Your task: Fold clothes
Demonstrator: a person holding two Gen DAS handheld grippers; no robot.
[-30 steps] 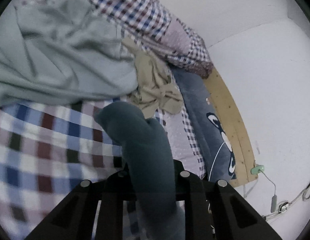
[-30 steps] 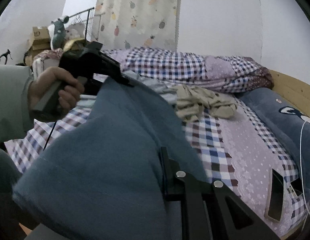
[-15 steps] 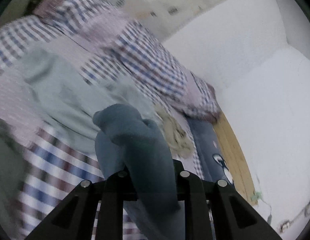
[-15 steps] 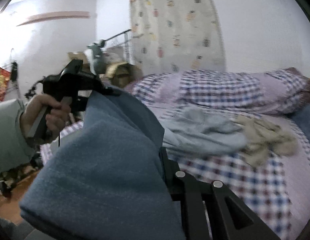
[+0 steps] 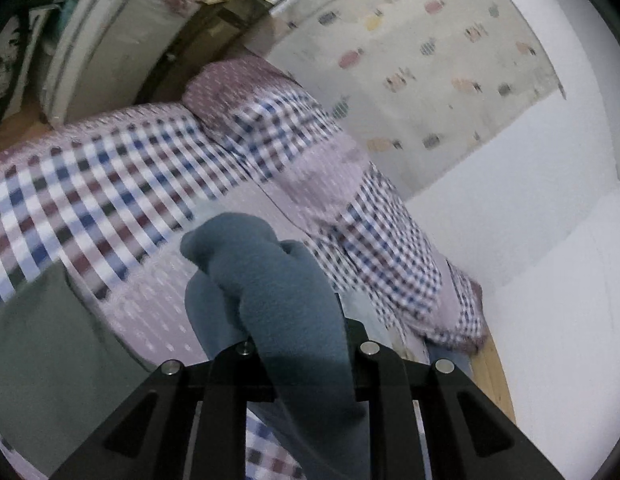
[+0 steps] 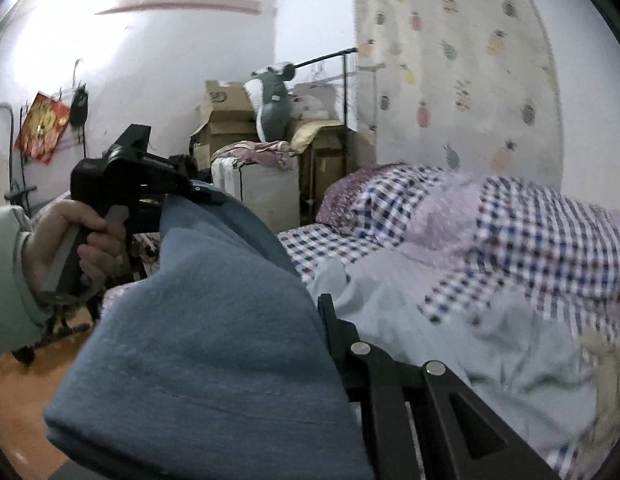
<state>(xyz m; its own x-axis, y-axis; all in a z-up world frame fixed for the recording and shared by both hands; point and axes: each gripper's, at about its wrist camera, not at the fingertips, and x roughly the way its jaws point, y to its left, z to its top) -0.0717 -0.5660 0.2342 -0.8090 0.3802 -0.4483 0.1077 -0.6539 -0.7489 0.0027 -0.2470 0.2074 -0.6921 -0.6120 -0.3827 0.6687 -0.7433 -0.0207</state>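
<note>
Both grippers are clamped onto the same blue-grey garment (image 6: 198, 344) – soft, fleecy-looking knit with a faintly fuzzy nap. It's held up in the air above the bed (image 6: 317, 240), stretched between the two tools. In the left wrist view a thick bunched roll of it pokes out past the left gripper (image 5: 300, 344), the black fingers pinched tight on the fold so the fabric bulges into a rounded lump. The right gripper (image 6: 329, 320) is mostly buried: the cloth drapes over its left finger in one broad smooth sheet with a faint seam line, and only the right black finger (image 6: 341, 336) with its round silver screws shows, pressed against the cloth edge.

From the right wrist view you can see the person's left hand (image 6: 82, 240) wrapped around the matte black pistol-style handle, pale sleeve cuff at the far left.

Below is checked bedding in blue, maroon and white with lilac dotted patches – and a puffy duvet (image 6: 529, 216) heaped at the far right. A pale blue-grey garment (image 6: 449, 320) lies crumpled on the mattress, with a bit of tan fabric (image 6: 605, 364) at the right edge, blurred. Far left: stacked cardboard boxes (image 6: 222, 116) and a grey plush toy (image 6: 272, 100). A pineapple-print curtain (image 6: 449, 60) hangs on the far wall.
</note>
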